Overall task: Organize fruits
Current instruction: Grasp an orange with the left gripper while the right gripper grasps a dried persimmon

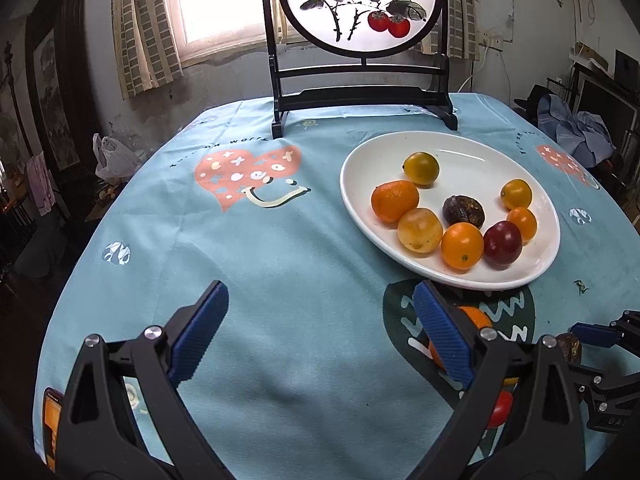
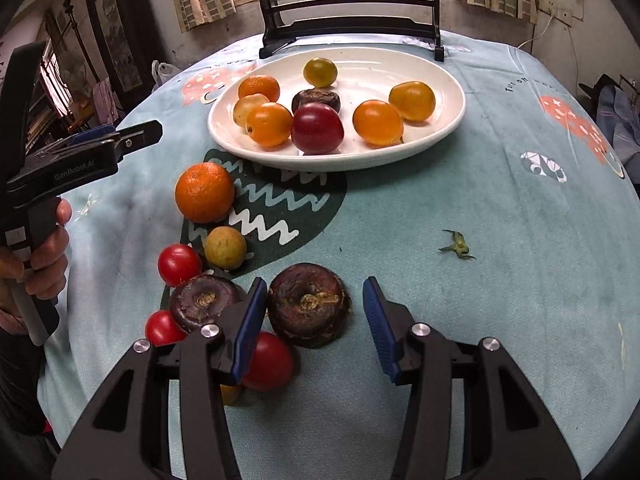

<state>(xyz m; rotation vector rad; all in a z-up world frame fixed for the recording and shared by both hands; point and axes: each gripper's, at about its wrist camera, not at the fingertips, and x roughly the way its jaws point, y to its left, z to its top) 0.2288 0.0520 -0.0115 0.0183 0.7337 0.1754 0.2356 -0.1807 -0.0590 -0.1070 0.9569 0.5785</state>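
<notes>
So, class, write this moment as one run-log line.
task: organize fruits | right hand-held gripper: open around dark water chestnut | left hand-held gripper: open, empty | white plate: eight fruits

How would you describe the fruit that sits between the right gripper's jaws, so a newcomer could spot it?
Start at the white plate and come toward the camera across the blue tablecloth. The dark brown wrinkled fruit lies between the right gripper's open jaws, larger than its purplish twin among red tomatoes.

Two wrist fisheyes, low over the tabletop point(image 1: 280, 272).
Both face the window; both see the plate point(image 1: 472, 152), nearer from the right.
</notes>
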